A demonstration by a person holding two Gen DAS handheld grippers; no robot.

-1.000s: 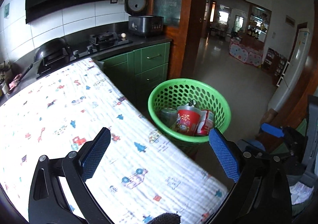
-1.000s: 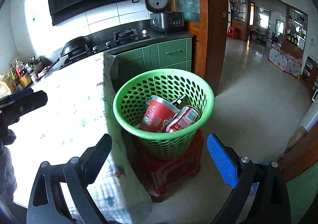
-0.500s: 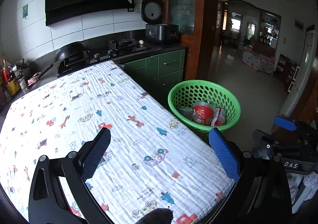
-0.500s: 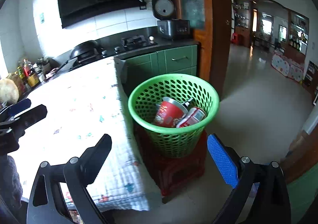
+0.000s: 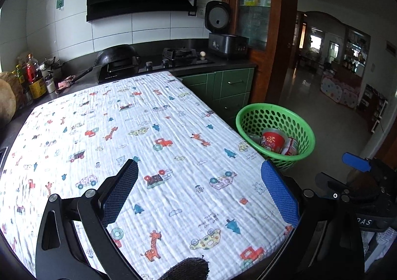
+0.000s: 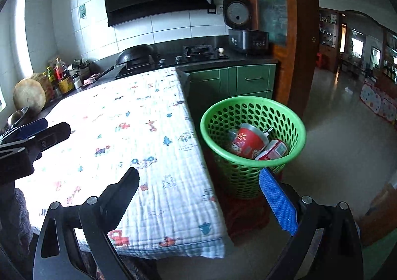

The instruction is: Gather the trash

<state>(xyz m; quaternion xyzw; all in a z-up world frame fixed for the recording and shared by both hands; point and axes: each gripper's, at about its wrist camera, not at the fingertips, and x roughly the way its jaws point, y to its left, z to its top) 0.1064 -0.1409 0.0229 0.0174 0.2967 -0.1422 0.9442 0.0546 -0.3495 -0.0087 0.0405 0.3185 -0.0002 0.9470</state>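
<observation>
Both jaws spread wide and nothing gripped by left gripper (image 5: pixel 198 183) or right gripper (image 6: pixel 199 189) — trash, red cup (image 6: pixel 248 142) included, is seen lying in green basket (image 6: pixel 253 128) beside cloth-covered table (image 6: pixel 139 136), likely task done.

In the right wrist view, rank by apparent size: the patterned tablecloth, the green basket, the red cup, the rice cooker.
1. White patterned tablecloth
2. Green perforated plastic basket
3. Black rice cooker with raised lid
4. Red paper cup, partly hidden

The cooker stands farther away, so its rank is unsure.

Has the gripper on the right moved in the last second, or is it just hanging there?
Yes. The right gripper has pulled back and away from the green basket, which looks smaller and sits farther right in its view.
</observation>
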